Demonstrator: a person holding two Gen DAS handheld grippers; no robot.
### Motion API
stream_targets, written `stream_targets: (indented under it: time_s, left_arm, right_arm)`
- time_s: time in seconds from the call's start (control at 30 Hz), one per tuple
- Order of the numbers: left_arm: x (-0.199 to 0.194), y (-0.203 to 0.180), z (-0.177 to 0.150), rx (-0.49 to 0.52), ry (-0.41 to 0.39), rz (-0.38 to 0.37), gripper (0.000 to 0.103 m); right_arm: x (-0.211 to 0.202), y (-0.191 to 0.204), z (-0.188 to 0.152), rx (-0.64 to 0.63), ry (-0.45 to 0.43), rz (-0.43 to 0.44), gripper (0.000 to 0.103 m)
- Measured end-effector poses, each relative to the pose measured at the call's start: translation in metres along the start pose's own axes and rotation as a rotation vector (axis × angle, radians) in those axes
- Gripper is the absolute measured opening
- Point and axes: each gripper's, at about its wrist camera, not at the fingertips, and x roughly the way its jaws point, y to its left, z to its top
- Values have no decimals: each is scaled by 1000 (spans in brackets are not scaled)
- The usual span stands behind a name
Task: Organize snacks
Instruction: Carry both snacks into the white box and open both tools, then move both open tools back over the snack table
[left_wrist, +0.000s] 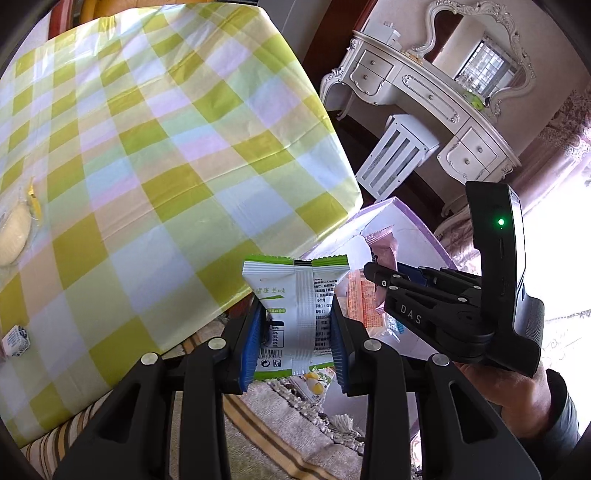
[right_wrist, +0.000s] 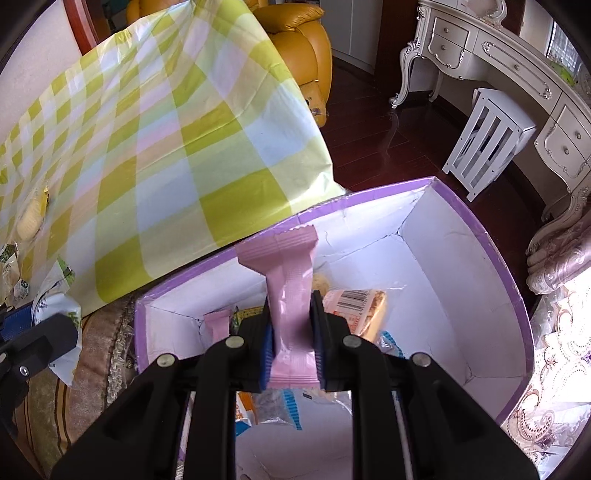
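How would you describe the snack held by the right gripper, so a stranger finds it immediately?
Find the purple-rimmed box beside the checked tablecloth. Above it, the right gripper holds a pink packet upright; a smaller pink one lies inside the box.

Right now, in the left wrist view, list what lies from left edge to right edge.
Pale round bun in clear wrap → green-and-white snack packet clamped in the left gripper → black right gripper over the purple-rimmed white box → person's hand.
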Motion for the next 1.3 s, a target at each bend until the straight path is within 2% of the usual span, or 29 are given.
stream_targets:
  time_s: [0.23,0.53,0.6,0.67,0.77,0.9,1.0,1.2,1.3]
  left_arm:
    - [16,-12,4,22,43,-40,32]
    - [26,-16,6,33,73,-64,32]
    - [27,-17,6,37,80,-71,32]
    - [28,-17,7,34,84,-75,35]
    - [25,-15,8,28,71,-81,50]
    - [20,-14,7,21,53,-80,63]
    - [13,-11,7,14,33,-74,66]
    - [-10,0,4,15,-35,-4,72]
    - [-24,10,2,6,-73,34,77]
  right_arm:
    - [8,-19,-2,66,18,-32,19]
    - [11,-22,-2,84,23,-53,20]
    - [10,-24,-1,94,22,-58,30]
    - [8,-26,0,105,10,-65,55]
    - [3,-27,2,116,-7,-72,64]
    - [-1,-24,5,115,-17,-80,68]
    - [-7,-20,8,115,-33,-73,69]
    - [-22,-3,14,93,-74,-48,70]
    - [-28,11,17,67,-79,-28,75]
